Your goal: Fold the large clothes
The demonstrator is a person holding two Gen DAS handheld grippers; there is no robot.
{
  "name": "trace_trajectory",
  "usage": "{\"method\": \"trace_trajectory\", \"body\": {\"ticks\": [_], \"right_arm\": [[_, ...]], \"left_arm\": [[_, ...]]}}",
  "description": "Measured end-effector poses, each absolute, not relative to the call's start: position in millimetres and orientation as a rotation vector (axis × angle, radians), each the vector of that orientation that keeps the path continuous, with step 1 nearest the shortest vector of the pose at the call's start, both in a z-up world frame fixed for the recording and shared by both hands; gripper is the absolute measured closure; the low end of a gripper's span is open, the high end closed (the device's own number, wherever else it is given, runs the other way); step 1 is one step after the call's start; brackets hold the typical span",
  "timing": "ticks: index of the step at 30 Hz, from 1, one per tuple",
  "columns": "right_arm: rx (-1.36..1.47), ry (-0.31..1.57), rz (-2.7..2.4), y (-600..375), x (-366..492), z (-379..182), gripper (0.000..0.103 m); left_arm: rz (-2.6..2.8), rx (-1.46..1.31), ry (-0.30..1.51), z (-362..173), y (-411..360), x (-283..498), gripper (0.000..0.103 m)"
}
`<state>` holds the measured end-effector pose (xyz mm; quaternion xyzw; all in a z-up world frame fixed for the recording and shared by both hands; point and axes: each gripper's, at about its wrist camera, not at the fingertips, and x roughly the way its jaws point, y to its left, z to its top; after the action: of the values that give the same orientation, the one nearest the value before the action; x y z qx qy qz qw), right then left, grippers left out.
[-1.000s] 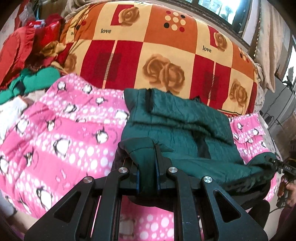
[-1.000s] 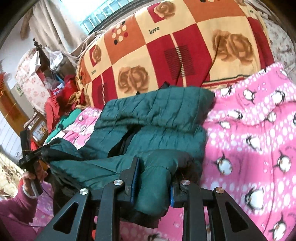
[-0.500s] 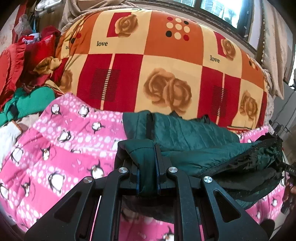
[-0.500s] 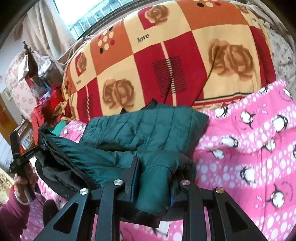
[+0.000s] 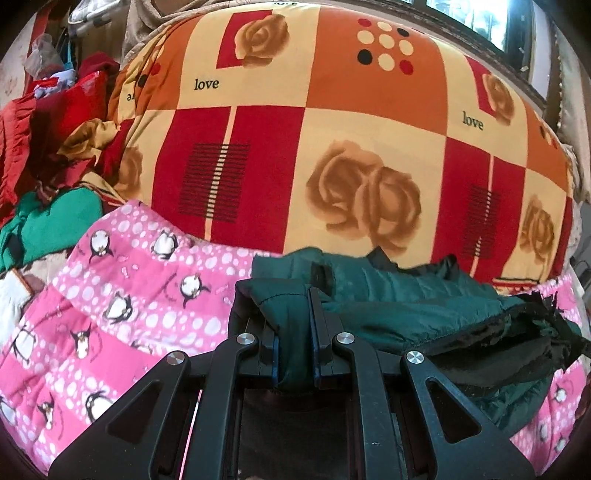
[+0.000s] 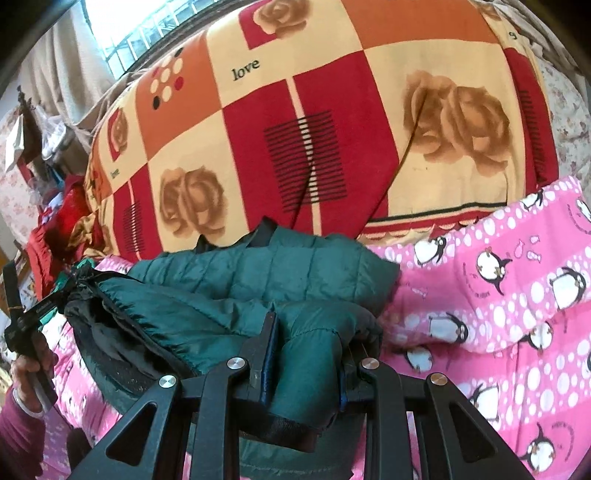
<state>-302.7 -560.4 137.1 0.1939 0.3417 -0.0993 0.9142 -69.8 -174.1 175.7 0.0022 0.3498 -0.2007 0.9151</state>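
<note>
A dark green quilted jacket (image 5: 413, 306) lies folded on the pink penguin blanket (image 5: 122, 306). My left gripper (image 5: 293, 325) is shut on one corner of the jacket's near edge. My right gripper (image 6: 304, 347) is shut on the other corner, a thick bunch of the green jacket (image 6: 258, 280). Both hold the near edge lifted over the jacket's far half, close to the rose quilt. The black lining shows under the lifted edge. The left gripper with the hand holding it shows at the left of the right wrist view (image 6: 26, 325).
A big orange, red and cream rose-pattern quilt (image 5: 332, 147) is piled right behind the jacket. Red and green clothes (image 5: 48, 147) are heaped at the far left. A window (image 6: 122, 29) and curtains are behind. The pink blanket (image 6: 517, 314) extends right.
Both grippers have carried the jacket's near edge up and forward toward the rose quilt. The jacket has folded over itself and its visible far half has shrunk.
</note>
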Motion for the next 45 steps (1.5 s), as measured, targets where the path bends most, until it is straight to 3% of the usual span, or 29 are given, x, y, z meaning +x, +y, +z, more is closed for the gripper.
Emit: {"method": "trace_trajectory", "body": {"ticks": [13,22,31,40,42,45], "right_arm": [[0.433,0.738,-0.275,-584,-236,116,0.079],[0.47,0.766,-0.345,-592,-207,71,0.079],[0.527,0.743,-0.366,-596,-205,66,0.074],[0.549,0.702,-0.349,-592,-223,92,0.059],[0.555,0.701,-0.339,-592,-226,93,0.035],[0.551,0.682,-0.359,-592,-233,99,0.029]], "left_arm": [[-0.341,-0.014,0.807,144,-206,-6,0.091],[-0.307,0.034,0.808,112,-226,10,0.088],[-0.315,0.092,0.778,109,-232,7,0.084],[-0.337,0.057,0.786,116,-220,0,0.081],[-0.341,0.049,0.784,118,-218,-2,0.08],[-0.349,0.029,0.788,121,-214,-3,0.077]]}}
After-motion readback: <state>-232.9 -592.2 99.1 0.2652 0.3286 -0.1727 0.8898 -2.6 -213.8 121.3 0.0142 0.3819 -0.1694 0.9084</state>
